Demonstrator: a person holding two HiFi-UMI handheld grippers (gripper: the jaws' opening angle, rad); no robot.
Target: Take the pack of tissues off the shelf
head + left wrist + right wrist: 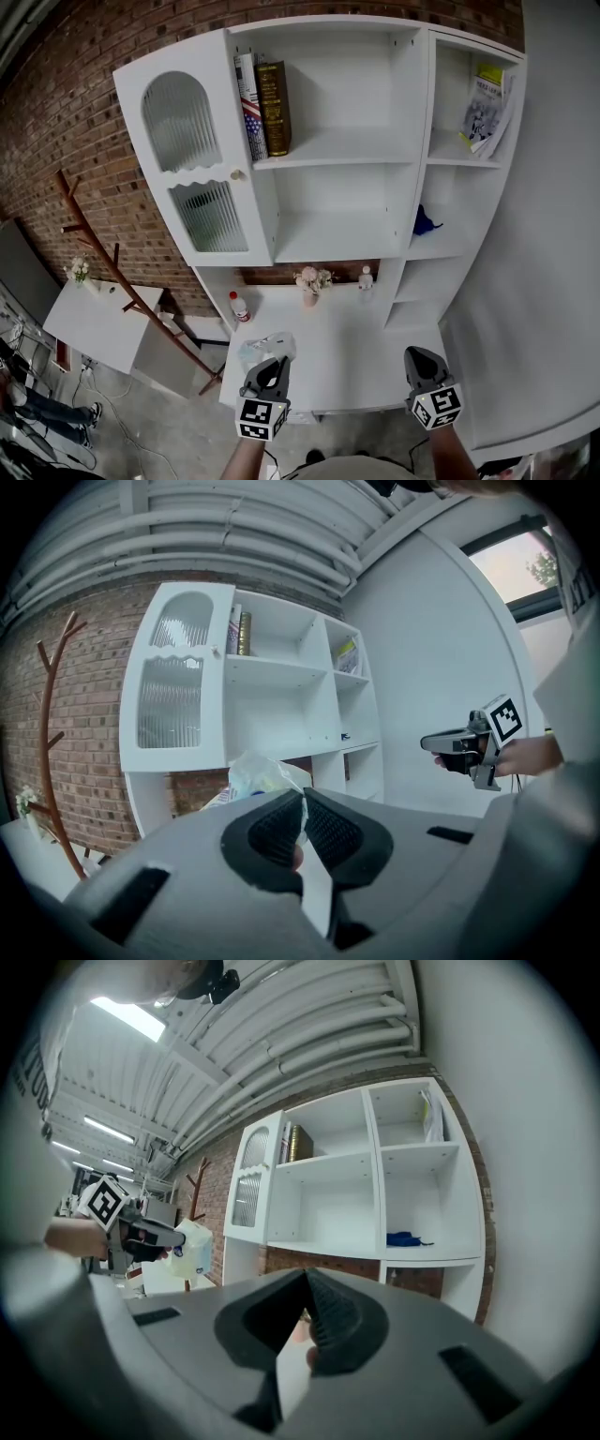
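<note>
Tissue pack (266,348) is off the shelf unit (328,141). In the head view it's up at the tip of the left hand-held gripper (271,363), over the near-left corner of the white tabletop (352,342). The pack pokes fwd and a bit left of the jaws, its crinkly clear wrapper lying roughly crosswise to them. The right hand-held gripper (419,357) is well apart on the other side, over the tabletop's near-right edge w/ nothing at its tip. Further back: red-capped bottle (240,307), small flower vase (310,281) and a little white figure (366,278) along the rear of the tabletop. Two books (263,108) stand upright on the top shelf, a blue item (425,223) sits in the right bay, and booklets (486,108) lean above it.

Left gripper view: jaws pressed together on a fold of the pack's wrapper. The pack's bulk sits just beyond and left of the tips, blue print on its lower side. The other gripper shows at right, in a person's hand.

Right gripper view: jaws closed tip to tip, nothing pinched. Far left, the pack looks taller than wide, its long axis near upright, just off the left gripper's tips, w/ brick wall (216,1194) and the coat rack (197,1190) behind.
</note>
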